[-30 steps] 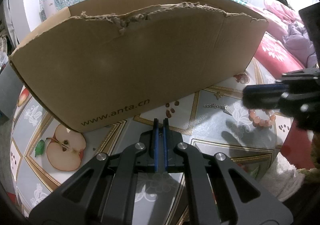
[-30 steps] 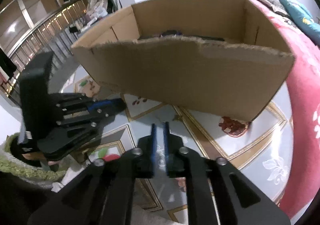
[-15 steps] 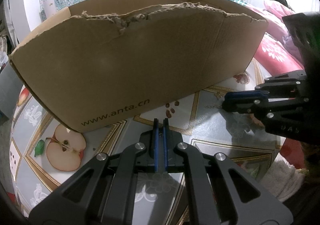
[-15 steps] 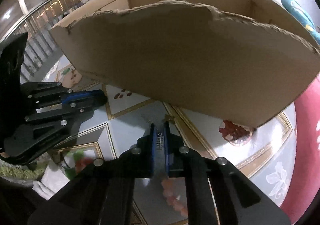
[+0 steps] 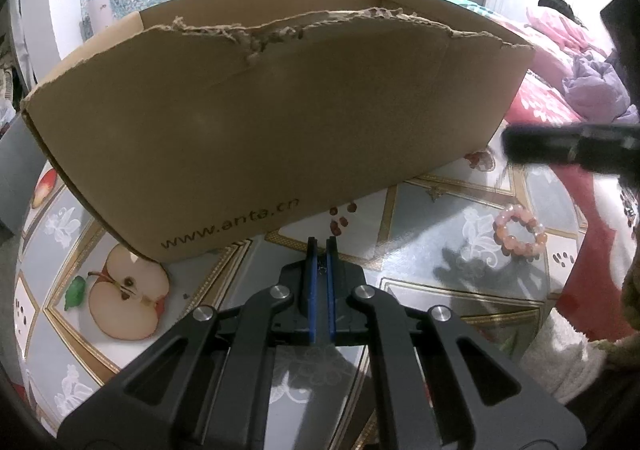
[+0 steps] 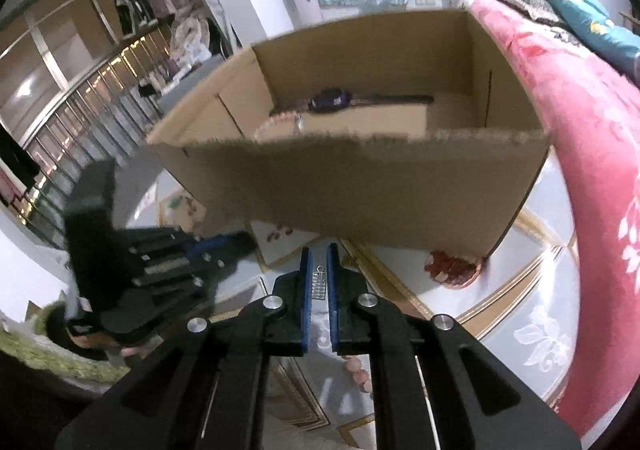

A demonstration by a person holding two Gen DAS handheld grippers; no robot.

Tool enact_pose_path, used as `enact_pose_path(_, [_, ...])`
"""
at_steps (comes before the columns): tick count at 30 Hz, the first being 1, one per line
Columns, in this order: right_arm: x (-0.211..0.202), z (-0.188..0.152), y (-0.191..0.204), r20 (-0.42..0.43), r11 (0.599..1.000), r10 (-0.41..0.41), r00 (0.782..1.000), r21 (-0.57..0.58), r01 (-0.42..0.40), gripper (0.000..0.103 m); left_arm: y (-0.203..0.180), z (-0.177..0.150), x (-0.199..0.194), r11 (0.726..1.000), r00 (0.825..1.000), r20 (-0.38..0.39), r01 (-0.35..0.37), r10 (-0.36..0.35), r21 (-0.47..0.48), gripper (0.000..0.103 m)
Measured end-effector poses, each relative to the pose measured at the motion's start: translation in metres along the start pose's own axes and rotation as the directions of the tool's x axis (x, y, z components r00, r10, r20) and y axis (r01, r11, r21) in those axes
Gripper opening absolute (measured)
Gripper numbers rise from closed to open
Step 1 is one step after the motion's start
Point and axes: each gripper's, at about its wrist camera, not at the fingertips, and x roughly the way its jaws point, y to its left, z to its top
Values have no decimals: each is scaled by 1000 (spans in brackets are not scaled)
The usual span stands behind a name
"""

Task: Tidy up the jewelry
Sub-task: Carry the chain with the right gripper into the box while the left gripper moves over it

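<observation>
My right gripper (image 6: pixel 319 255) is shut on a small silver chain with a rectangular charm (image 6: pixel 319 285), held above the table. In the left wrist view the right gripper (image 5: pixel 510 146) is a dark blur high at the right. A pink bead bracelet (image 5: pixel 520 234) lies on the tablecloth below it, and a few of its beads (image 6: pixel 361 372) show under the right gripper. The open cardboard box (image 5: pixel 280 122) (image 6: pixel 380 190) stands behind, holding a purple piece (image 6: pixel 332 100) and a pale bead string (image 6: pixel 276 126). My left gripper (image 5: pixel 320 246) (image 6: pixel 240 240) is shut and empty, low in front of the box.
A fruit-patterned tablecloth (image 5: pixel 420 218) covers the round table. A red floral quilt (image 6: pixel 580 170) lies along the right side. A person's green fuzzy sleeve (image 6: pixel 60 354) is at the lower left. The box's torn front wall stands tall near both grippers.
The right gripper came down on the silver chain on the table, shut on it and lifted it. The chain is gone from the cloth. The left gripper has stayed still.
</observation>
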Motion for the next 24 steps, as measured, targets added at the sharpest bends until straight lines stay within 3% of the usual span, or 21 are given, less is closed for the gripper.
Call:
enact_pose_path(11, [-41,29,6,134,998,31,990,-52,-25,7,0,-1,-31,1000,999,37,8,-8,9,2])
enact_pose_path(18, [-52,52,8,196,996,64,979,-69,-51,7,8,14,-67,997,993,105,60,-56,-38,2])
enact_pose_path(21, [-53,65,7,209,996,75,975,-70,-61,7,11,32,-88,990,980,157,132,-122,-56,2])
enact_pose_path(24, [-50,83,4,214,994,89,973,-76,-74,7,16,56,-104,970,952,216,236,-218,-64,2])
